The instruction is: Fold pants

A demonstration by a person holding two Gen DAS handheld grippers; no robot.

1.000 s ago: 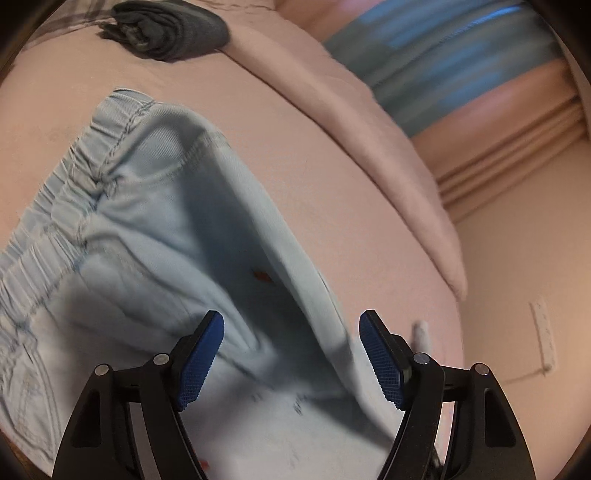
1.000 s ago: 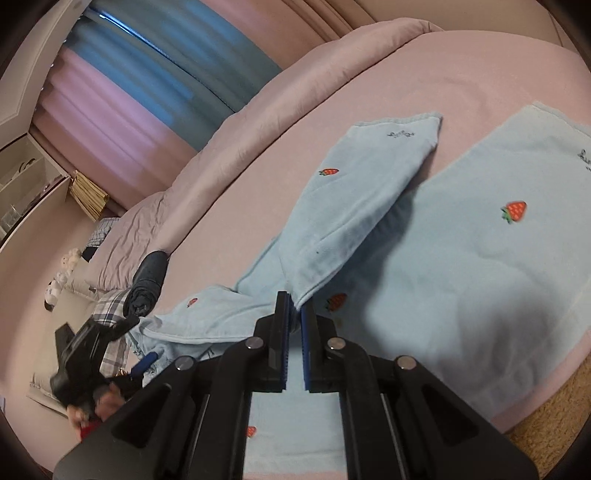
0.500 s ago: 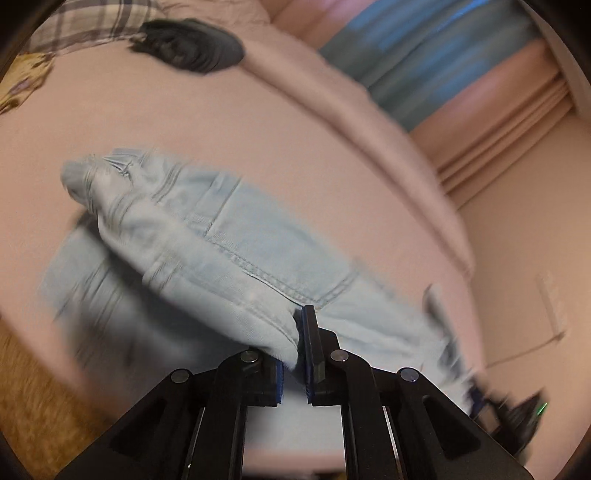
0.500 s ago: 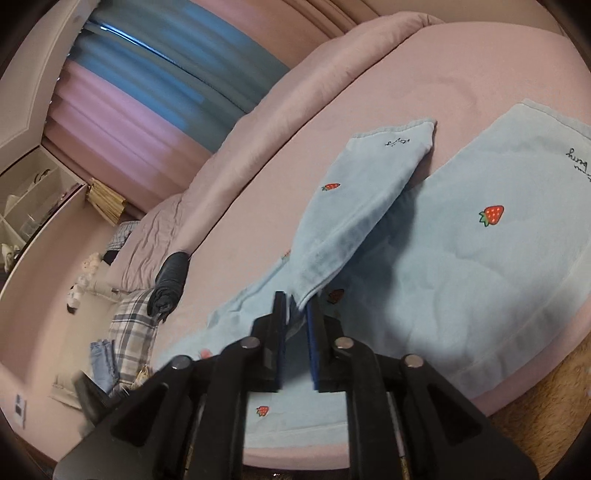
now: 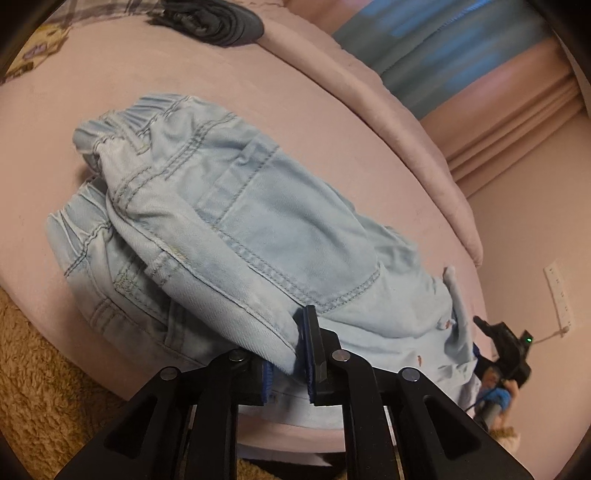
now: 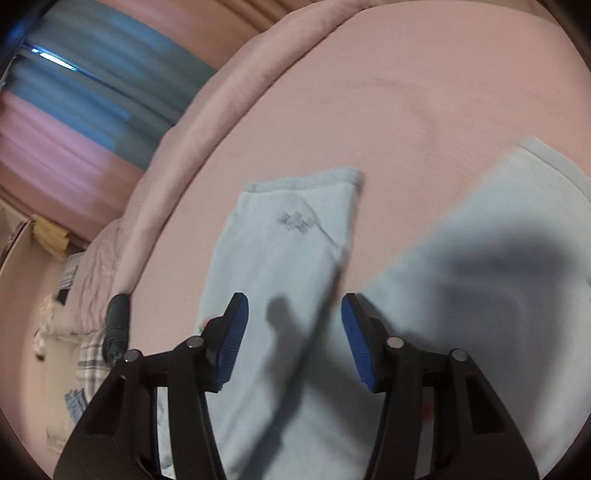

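Note:
Light blue denim pants point(image 5: 236, 206) lie on a pink bed point(image 5: 92, 92). In the left wrist view the waist half is folded over itself, elastic waistband at the far left. My left gripper point(image 5: 291, 354) is shut on the pants' folded side edge and holds it slightly raised. In the right wrist view my right gripper point(image 6: 293, 332) is open and empty, just above the two pant legs point(image 6: 280, 258), over the gap between the left leg and the right leg point(image 6: 480, 258). The other gripper point(image 5: 506, 347) shows at the right edge of the left wrist view.
A dark folded garment point(image 5: 214, 18) lies at the far side of the bed, also in the right wrist view point(image 6: 118, 325). A pink duvet roll point(image 5: 369, 85) runs along the back. Brown shaggy carpet point(image 5: 40, 387) lies below the bed edge. Curtains point(image 6: 74, 110) hang behind.
My left gripper closed on the pants' side edge and carried it over, folding the waist part. My right gripper released the pant leg, opened, and moved forward over the legs.

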